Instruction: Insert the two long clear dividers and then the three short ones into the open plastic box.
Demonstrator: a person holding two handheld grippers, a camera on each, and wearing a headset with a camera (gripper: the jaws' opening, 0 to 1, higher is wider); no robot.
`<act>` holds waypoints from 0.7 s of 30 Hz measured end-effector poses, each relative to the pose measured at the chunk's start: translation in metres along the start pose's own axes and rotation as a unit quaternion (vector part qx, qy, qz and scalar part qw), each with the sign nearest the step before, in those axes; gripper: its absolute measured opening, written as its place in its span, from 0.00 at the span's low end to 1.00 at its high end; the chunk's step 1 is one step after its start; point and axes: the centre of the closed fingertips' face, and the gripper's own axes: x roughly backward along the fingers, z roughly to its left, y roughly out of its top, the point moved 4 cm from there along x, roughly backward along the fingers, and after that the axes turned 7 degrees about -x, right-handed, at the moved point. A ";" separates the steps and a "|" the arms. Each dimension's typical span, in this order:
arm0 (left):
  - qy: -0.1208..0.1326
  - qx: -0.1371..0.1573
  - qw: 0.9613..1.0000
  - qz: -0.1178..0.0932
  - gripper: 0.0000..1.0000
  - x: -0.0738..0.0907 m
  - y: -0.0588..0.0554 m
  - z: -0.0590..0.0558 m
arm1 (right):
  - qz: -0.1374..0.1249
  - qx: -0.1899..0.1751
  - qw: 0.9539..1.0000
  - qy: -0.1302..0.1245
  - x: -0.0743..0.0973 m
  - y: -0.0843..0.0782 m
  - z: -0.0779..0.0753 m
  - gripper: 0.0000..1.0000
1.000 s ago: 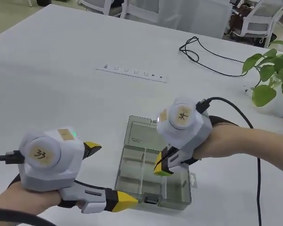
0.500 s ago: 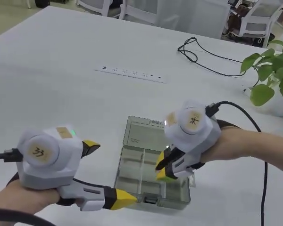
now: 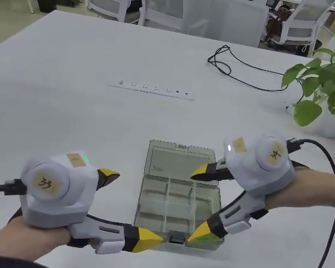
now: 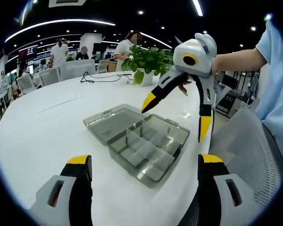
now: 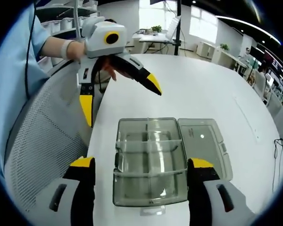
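The left gripper (image 3: 131,206) and right gripper (image 3: 199,205) are both held spread wide, with nothing pinched, one at each side of the open box (image 3: 147,192); any divider is best pressed evenly along its top so that both ends are seated in the wall slots; clear dividers (image 3: 168,198) are seen standing inside, and the compartments look empty; their count cannot be told.

White table (image 3: 72,61), plastic box (image 3: 173,162), power strip (image 3: 151,89)
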 end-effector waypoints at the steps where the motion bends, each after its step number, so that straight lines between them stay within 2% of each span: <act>1: 0.000 0.000 1.000 0.000 0.95 0.000 0.000 0.000 | -0.005 0.004 1.000 -0.007 0.001 0.000 -0.001 0.93; 2: -0.001 -0.001 1.000 0.000 0.95 0.000 0.000 0.000 | -0.011 0.004 1.000 -0.011 0.001 -0.001 -0.001 0.98; 4: -0.001 -0.002 1.000 0.002 0.95 0.000 0.000 -0.001 | -0.023 -0.002 0.999 -0.022 0.004 -0.001 -0.003 1.00; 5: -0.002 -0.002 1.000 0.002 0.95 0.000 0.001 -0.001 | -0.027 -0.005 0.999 -0.032 0.007 -0.002 -0.005 1.00; 12: -0.004 -0.006 1.000 0.000 0.96 -0.001 0.004 0.000 | -0.047 -0.037 0.997 -0.045 0.013 -0.008 -0.006 1.00; 15: -0.006 -0.006 1.000 -0.006 0.98 -0.001 0.006 -0.001 | -0.065 -0.059 0.995 -0.055 0.018 -0.012 -0.007 1.00; 19: -0.007 -0.006 1.000 -0.009 1.00 0.000 0.008 0.000 | -0.069 -0.080 0.992 -0.067 0.025 -0.024 -0.009 1.00; 21: -0.007 -0.005 1.000 -0.011 1.00 0.001 0.008 0.000 | -0.073 -0.098 0.989 -0.077 0.031 -0.030 -0.012 1.00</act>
